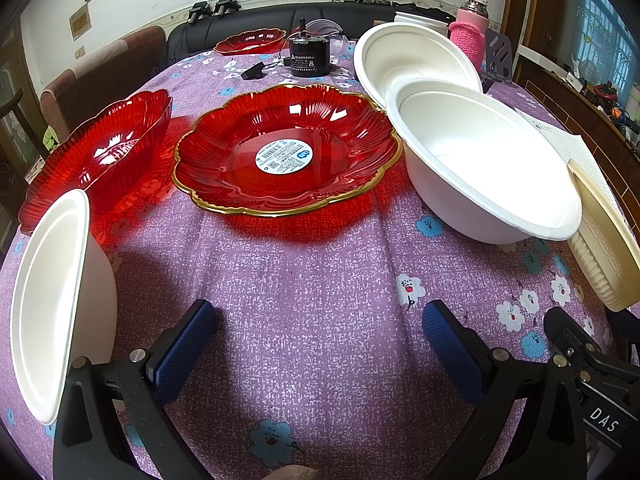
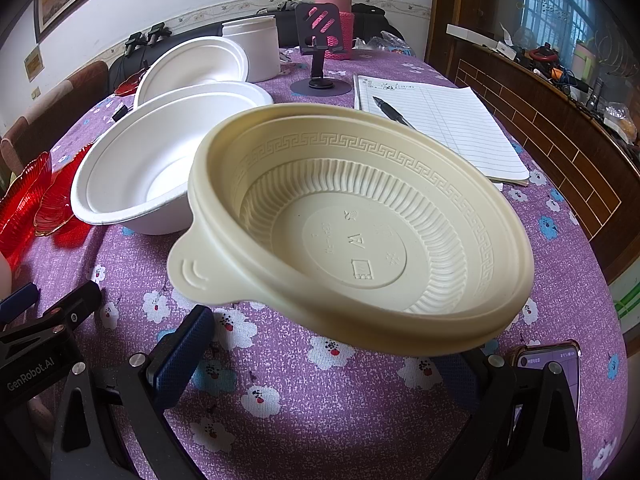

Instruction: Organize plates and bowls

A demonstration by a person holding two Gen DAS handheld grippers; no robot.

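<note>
The gold-rimmed red plate (image 1: 286, 152) lies flat near the middle of the bench (image 1: 320, 280), which is covered with a purple flowered cloth, and serves as the landmark here. Left of the plate sits a red fluted bowl (image 1: 100, 152); nearer than that bowl, by the bench's edge, a white bowl (image 1: 48, 304) shows mostly edge-on. Right of the plate stand two white foam bowls, the nearer white bowl (image 1: 484, 160) overlapping the farther white bowl (image 1: 412, 60) behind it. Beyond the plate are a black cylindrical device (image 1: 310, 54) and a second red dish (image 1: 250, 42). The left tool (image 1: 316, 340) hovers on the near side of the plate, its blue-padded fingers spread wide with only cloth between them. The right tool (image 2: 320, 340) is right of the plate and also spread wide; a cream bowl (image 2: 360, 232) sits tilted above its right finger, though whether it is held cannot be told. A lined notepad (image 2: 440, 128) with a pen (image 2: 390, 112) lies farther right.
</note>
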